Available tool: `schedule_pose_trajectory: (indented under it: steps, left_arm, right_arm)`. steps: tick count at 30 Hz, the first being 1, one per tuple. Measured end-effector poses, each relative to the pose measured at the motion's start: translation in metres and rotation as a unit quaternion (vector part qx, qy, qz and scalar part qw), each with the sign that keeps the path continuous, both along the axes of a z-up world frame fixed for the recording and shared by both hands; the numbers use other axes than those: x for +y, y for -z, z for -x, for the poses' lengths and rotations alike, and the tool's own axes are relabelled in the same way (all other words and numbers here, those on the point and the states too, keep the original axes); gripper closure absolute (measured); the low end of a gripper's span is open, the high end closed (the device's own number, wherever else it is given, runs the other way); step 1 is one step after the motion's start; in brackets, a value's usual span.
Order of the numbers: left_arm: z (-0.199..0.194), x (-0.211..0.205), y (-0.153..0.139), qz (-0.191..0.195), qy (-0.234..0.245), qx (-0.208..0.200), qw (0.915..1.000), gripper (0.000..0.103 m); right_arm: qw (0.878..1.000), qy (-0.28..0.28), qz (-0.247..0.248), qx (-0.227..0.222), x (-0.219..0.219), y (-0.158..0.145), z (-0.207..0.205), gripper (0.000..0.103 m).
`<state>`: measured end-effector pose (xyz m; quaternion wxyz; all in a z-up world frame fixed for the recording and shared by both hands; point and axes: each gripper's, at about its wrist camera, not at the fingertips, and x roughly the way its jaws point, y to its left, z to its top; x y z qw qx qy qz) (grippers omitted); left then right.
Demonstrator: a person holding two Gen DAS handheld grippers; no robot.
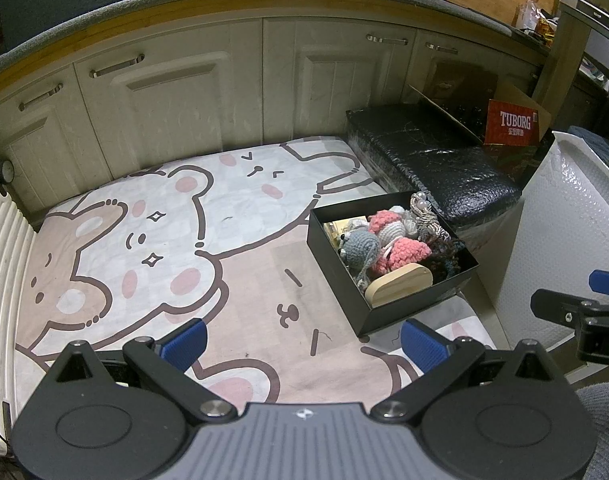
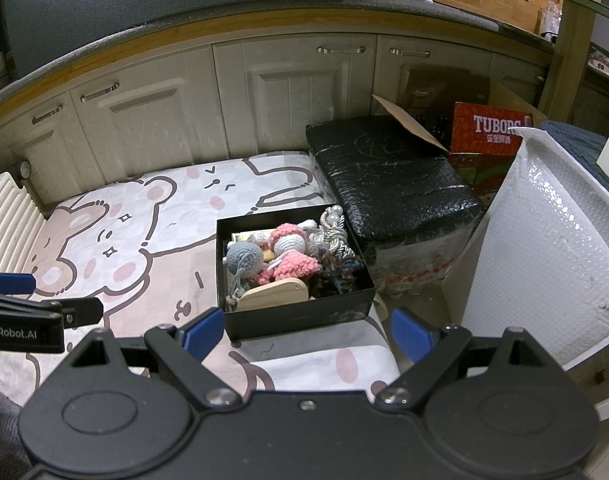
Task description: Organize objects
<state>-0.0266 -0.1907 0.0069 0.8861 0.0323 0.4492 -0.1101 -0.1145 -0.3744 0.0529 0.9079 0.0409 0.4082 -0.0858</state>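
Both of my grippers are held above the cartoon-bear mat (image 1: 152, 216), neither touching anything. My left gripper (image 1: 302, 346) has its blue-padded fingers (image 1: 186, 340) spread wide apart with nothing between them; below it is bare mat. My right gripper (image 2: 304, 330) is likewise spread wide and empty, its fingers pointing at the near wall of the black box (image 2: 300, 322), which sits on the right part of the mat. The box is uncovered and filled: a grey crochet ball (image 2: 242, 260), a pink crochet piece (image 2: 294, 266), a white-and-pink crochet ball (image 2: 288, 240), a twisted rope with pearl beads (image 2: 336, 232), some dark yarn (image 2: 336, 274), and a light wooden oval piece (image 2: 274, 296) leaning at the near side. Just beyond the box, to its right, stands a black wrapped block (image 2: 388, 176), and behind that a red Tuborg carton (image 2: 488, 132). A white bubble-wrap roll (image 2: 544, 248) stands at far right. Cream cabinet doors (image 2: 152, 128) run along the back. In the left wrist view the right gripper's tip appears at the right edge; in the right wrist view the left gripper appears at the left edge.
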Motion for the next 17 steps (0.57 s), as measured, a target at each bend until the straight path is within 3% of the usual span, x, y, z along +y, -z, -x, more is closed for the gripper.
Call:
schedule_pose_trajectory:
  steps: [17]
  left_arm:
    - [-0.0001,-0.0007,-0.0003,-0.001,0.0,0.001,1.0,0.001]
  right_arm:
    - [1.0,-0.001,-0.001,0.0,0.0006,-0.0001,0.0002,0.011]
